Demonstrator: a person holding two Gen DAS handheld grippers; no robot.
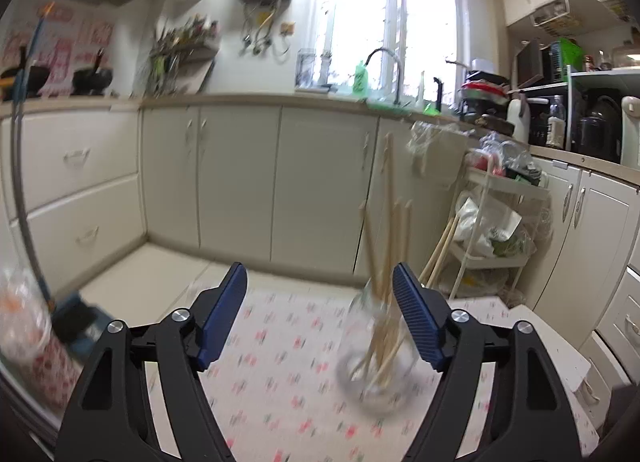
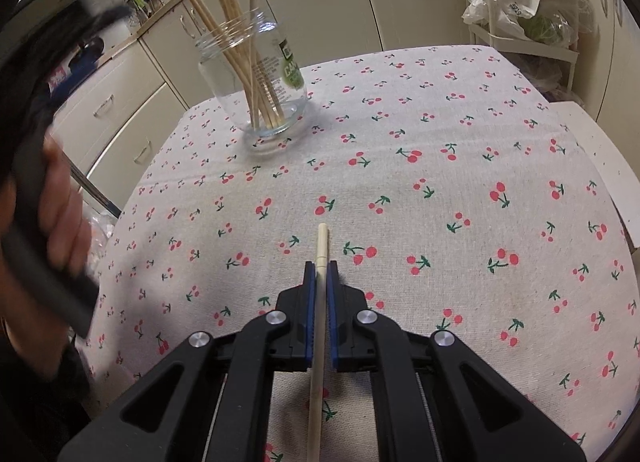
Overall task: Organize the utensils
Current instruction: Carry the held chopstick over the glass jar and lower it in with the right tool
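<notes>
A clear glass jar (image 2: 256, 77) with several wooden chopsticks (image 2: 236, 33) stands upright on the cherry-print tablecloth (image 2: 440, 181), far left in the right wrist view. My right gripper (image 2: 321, 266) is shut on a single wooden chopstick (image 2: 320, 302), which runs lengthwise between the blue pads above the cloth. In the left wrist view the same jar (image 1: 376, 366) is blurred, just inside the right finger (image 1: 416, 318) of my left gripper (image 1: 320, 274). That gripper is open and its pads touch nothing.
A person's hand (image 2: 60, 197) on a black gripper handle shows at the left edge of the right wrist view. Cream kitchen cabinets (image 1: 240, 181) run behind the table. A white trolley (image 1: 492, 229) with bags stands at the right. A bare white tabletop corner (image 2: 600, 165) shows beyond the cloth.
</notes>
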